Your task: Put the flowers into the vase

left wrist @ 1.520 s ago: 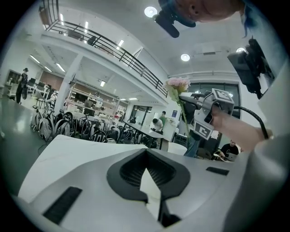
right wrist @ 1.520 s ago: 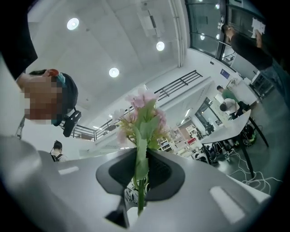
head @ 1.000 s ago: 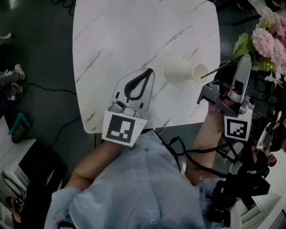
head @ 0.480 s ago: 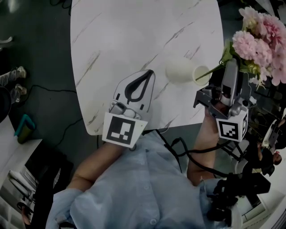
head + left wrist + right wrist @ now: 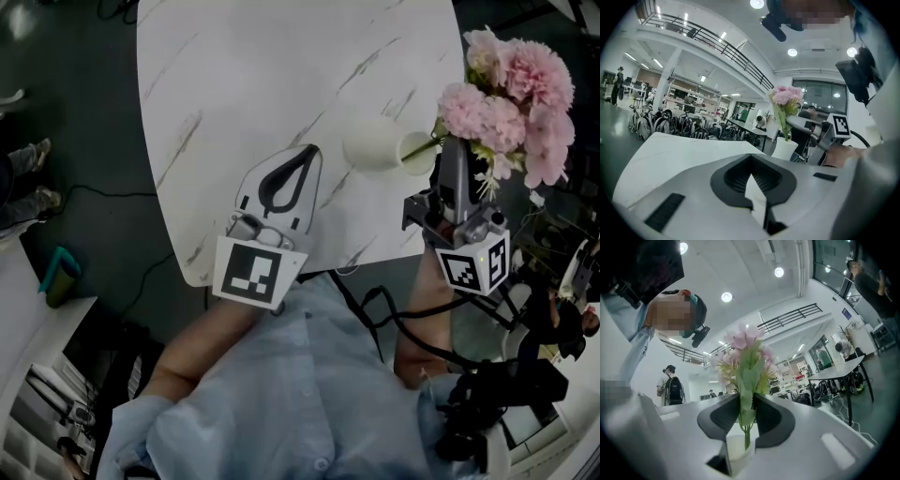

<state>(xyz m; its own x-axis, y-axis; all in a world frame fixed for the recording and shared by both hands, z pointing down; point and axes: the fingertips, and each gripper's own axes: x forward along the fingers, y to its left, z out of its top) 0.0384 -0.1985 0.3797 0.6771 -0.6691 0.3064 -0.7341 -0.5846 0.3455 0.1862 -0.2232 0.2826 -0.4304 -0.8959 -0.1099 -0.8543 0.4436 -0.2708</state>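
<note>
Right fingers [image 5: 771, 420]: opening, w/ the flowers [image 5: 749, 350] btwn them. Green stems & leaves fill the gap, and the leaves touch both dark pads near the tips. Just under the fingers is the vase [image 5: 736, 448], white, mouth up, w/ a thin stem running down into it. The pink blooms fan out above the right gripper [image 5: 747, 401].

Head view: the right gripper comes at the vase from the right edge of the worktop [image 5: 281, 75], marker cube toward the person. The stems slant into the vase mouth, and the blooms lean out past the worktop edge. The vase stands on the worktop close to that right edge.

Left fingers [image 5: 726, 174]: tips together, holding nothing. Only bare worktop shows thru the loop btwn the pads. The left gripper [image 5: 751, 157] sits low over the worktop by the near edge, left of the vase & well apart from it. In the left gripper view the vase is upright, ahead & to the right, w/ the flowers in it.

Further out: pale blue shirt [image 5: 281, 394] at the bottom of the head view, and dark floor [image 5: 84, 112] round the worktop. Bkgd of the right gripper view: a person w/ a backpack [image 5: 671, 385].
</note>
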